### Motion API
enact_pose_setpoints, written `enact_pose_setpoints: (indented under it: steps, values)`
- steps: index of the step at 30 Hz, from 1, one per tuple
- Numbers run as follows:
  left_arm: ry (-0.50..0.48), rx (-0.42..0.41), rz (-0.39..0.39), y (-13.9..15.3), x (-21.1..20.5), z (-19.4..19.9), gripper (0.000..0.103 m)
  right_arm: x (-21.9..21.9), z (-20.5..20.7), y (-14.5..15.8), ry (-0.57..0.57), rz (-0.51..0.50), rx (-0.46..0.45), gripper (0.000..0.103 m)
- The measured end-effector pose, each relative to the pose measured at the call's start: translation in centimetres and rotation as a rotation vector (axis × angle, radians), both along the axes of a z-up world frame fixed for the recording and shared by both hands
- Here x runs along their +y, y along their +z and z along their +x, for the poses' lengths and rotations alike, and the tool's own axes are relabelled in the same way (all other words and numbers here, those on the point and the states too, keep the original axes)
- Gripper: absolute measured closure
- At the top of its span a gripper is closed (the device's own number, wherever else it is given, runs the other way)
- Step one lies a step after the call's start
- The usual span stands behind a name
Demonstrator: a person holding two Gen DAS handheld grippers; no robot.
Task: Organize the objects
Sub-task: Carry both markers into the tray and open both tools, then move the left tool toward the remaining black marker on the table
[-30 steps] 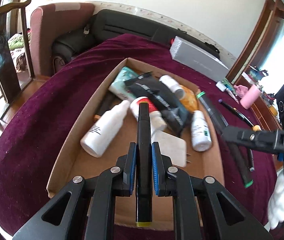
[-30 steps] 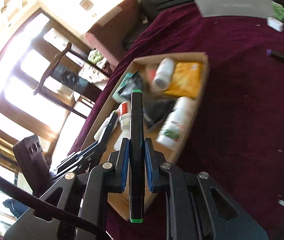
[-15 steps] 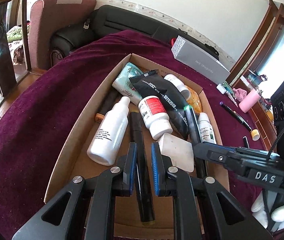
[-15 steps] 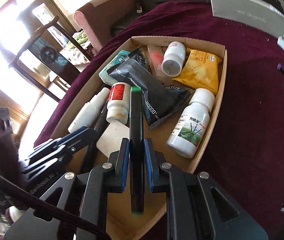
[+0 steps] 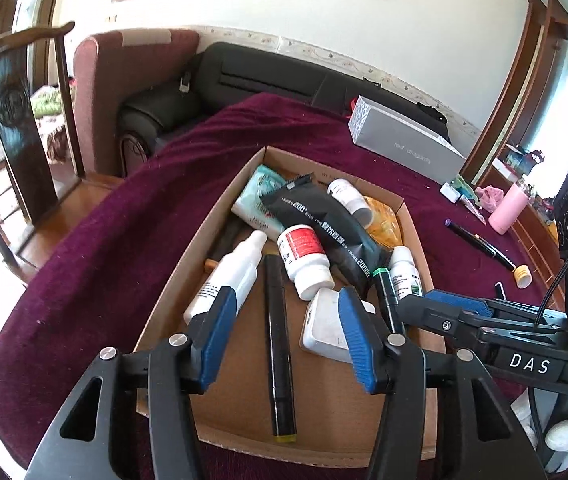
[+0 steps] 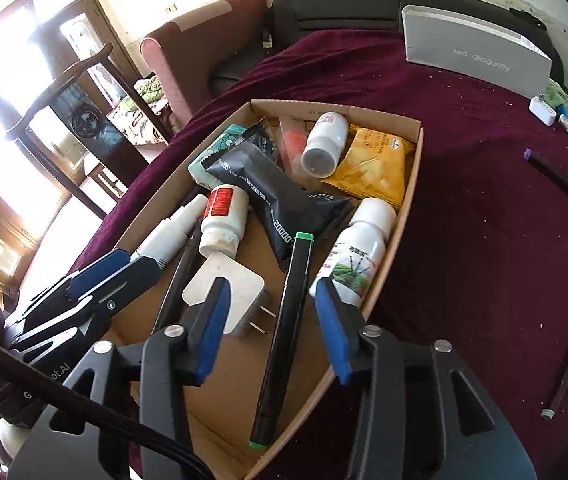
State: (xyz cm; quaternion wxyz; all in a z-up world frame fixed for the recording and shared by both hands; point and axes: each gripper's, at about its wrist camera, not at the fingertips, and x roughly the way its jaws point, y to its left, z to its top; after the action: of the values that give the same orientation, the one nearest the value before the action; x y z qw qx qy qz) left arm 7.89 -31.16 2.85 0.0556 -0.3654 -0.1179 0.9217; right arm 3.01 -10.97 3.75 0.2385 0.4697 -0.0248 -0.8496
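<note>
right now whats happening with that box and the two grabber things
A person with a handheld gripper in each hand is tidying loose items into a cardboard box on the purple cloth. The left gripper is open above a black marker lying in the box. The right gripper is open over a green-capped marker, also in the box. Another pen lies outside on the cloth.

Left tongs and right tongs both gape wide, side by side, holding nothing.
</note>
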Motion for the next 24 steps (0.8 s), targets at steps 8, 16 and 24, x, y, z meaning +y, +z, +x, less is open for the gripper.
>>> enact_pose_setpoints:
  steps: [8, 16, 24]
  values:
    - [0.01, 0.045, -0.085, 1.6, 1.7, 1.4, 0.056, 1.5, 0.7, 0.2, -0.024, -0.031, 0.002, 0.056]
    - [0.001, 0.068, -0.164, 2.9, 3.9, 2.6, 0.055, 3.9, 1.8, 0.6, -0.054, -0.068, 0.014, 0.053]
    - [-0.038, 0.093, -0.23, 4.1, 7.0, 3.6, 0.05, 7.9, 2.6, 1.0, -0.12, -0.12, 0.018, 0.048]
